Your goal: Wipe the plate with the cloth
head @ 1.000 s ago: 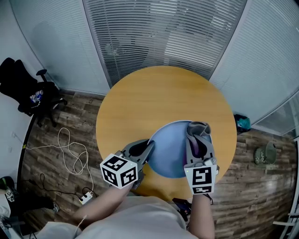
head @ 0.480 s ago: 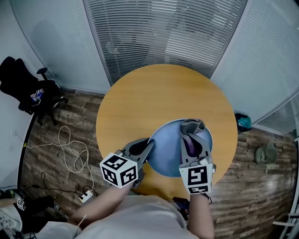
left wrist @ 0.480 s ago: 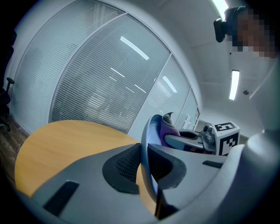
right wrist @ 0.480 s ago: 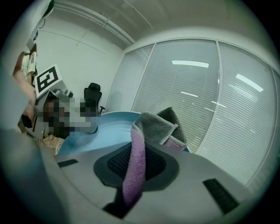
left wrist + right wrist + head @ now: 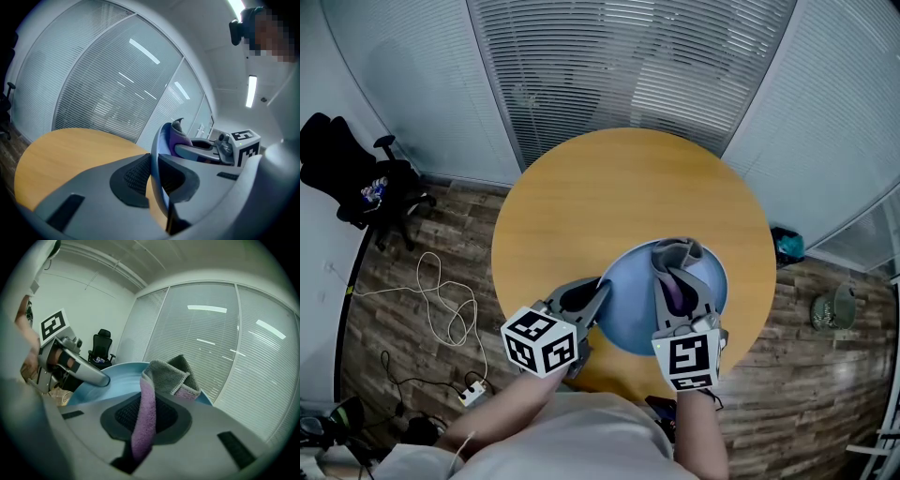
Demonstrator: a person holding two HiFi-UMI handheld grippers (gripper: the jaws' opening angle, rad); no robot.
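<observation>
So the blue plate (image 5: 630, 309) sits over the near edge of the round wooden table (image 5: 619, 187), right in front of the person. Whether it's resting on the wood or lifted a bit, I honestly can't tell. The only thing on it is the cloth (image 5: 677, 255), grey on one side and purple on the other, bunched up against the plate's far side. The right gripper (image 5: 682, 281) has its jaws clamped on that cloth, and in the right gripper view a purple fold (image 5: 143, 423) hangs straight down between the pads. The left gripper (image 5: 602, 289) is pinched onto the plate's left rim. In the left gripper view the rim (image 5: 159, 154) runs edge-on through the closed jaws, so most of the dish is hidden there. As for writing, each gripper's cube (image 5: 539, 342) carries black and white square markers, just patterns, no words. Left of the plate, off the table, a black office chair (image 5: 356, 178) has something colourful on its seat, too small to read. A white cable (image 5: 441, 300) loops over the wood floor to a power strip (image 5: 472, 398) on that same side. Right of the plate there's a teal thing (image 5: 786, 246) and a greenish one (image 5: 832, 307), and I can't make out either. Window blinds (image 5: 628, 66) run behind it all.
</observation>
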